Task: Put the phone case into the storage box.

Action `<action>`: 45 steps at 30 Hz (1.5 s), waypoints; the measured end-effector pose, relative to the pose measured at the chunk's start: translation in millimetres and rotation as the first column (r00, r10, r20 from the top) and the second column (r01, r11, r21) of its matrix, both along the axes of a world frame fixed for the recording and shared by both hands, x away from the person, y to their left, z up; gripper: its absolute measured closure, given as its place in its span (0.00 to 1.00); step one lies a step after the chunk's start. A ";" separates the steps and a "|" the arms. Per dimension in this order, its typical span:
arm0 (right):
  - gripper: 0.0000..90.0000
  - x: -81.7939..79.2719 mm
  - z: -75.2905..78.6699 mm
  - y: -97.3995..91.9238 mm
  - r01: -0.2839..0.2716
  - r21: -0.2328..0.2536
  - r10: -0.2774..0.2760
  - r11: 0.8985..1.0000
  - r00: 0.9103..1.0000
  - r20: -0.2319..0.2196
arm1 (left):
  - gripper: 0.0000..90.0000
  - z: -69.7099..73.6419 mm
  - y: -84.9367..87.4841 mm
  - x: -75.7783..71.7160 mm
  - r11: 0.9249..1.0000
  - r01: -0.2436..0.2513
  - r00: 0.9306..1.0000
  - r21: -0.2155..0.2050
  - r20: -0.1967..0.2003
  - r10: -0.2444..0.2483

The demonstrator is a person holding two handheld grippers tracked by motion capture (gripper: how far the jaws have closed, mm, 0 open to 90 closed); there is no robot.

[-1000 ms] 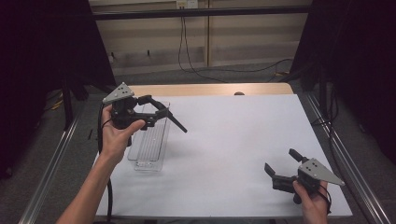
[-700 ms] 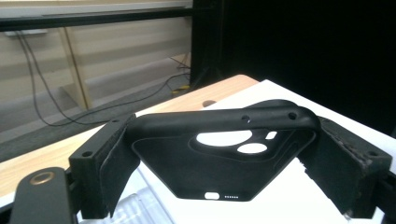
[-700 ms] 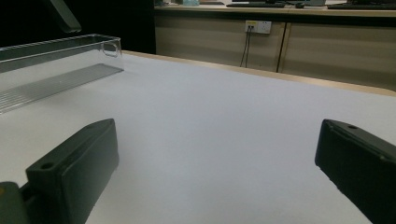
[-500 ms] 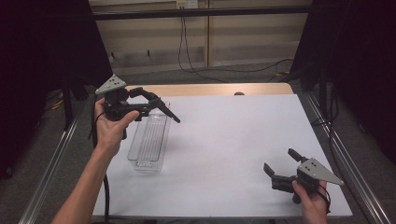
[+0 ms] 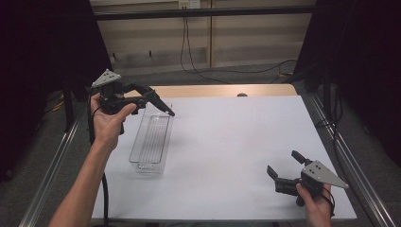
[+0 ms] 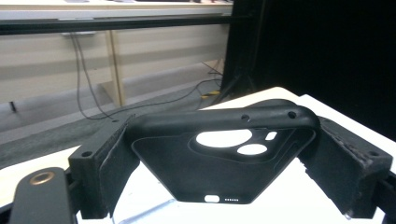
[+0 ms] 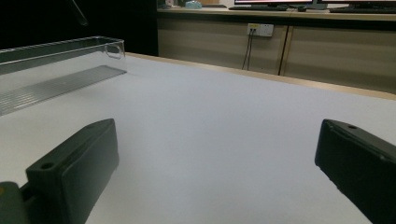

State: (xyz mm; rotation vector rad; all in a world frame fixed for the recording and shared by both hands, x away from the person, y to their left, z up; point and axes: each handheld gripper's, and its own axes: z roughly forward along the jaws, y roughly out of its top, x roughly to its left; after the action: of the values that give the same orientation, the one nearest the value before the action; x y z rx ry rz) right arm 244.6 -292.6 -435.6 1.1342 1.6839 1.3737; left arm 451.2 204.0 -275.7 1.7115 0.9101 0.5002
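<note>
The left gripper (image 5: 163, 108) is clamped on a black phone case (image 6: 224, 154), held in the air above the far end of a clear tray (image 5: 150, 142) near the worktop's (image 5: 236, 142) left edge. The tray looks bare inside. The right gripper (image 5: 284, 165) rests wide apart near the front right corner.

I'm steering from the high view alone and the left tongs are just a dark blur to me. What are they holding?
Observer: The left tongs clamp a black soft-plastic phone case by its two long edges.
Operator: Which way does the case face?
Observer: Its inner side faces the camera, camera cutouts up, charging slot down.
Operator: And the right tongs?
Observer: The right tongs stand open with nothing between the jaws, low over the white table, pointing toward the clear plastic rectangular tray.
</note>
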 end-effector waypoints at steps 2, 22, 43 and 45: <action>0.00 -0.1 -0.1 0.2 0.000 -0.002 0.000 1.000 1.000 0.001 | 0.15 -0.3 0.0 2.1 1.000 -0.008 1.000 0.000 -0.003 0.008; 0.00 -0.1 -1.6 0.5 -0.009 -0.002 0.009 1.000 1.000 -0.008 | 0.16 -1.8 1.7 20.6 0.996 -0.072 0.997 0.042 -0.025 0.074; 0.00 -1.0 -2.8 0.9 -0.018 -0.005 0.018 1.000 1.000 -0.013 | 0.16 -10.4 -2.7 39.1 0.986 -0.131 0.990 0.102 -0.044 0.136; 0.00 -0.8 -2.9 1.0 -0.020 -0.010 0.020 1.000 1.000 -0.013 | 0.16 -11.5 -2.7 41.2 0.985 -0.143 0.988 0.099 -0.047 0.148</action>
State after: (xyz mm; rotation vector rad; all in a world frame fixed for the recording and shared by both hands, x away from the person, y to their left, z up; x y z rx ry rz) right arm 243.8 -291.7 -438.5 1.1258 1.7133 1.3714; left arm 492.4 201.3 -287.2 1.7594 1.0705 0.6055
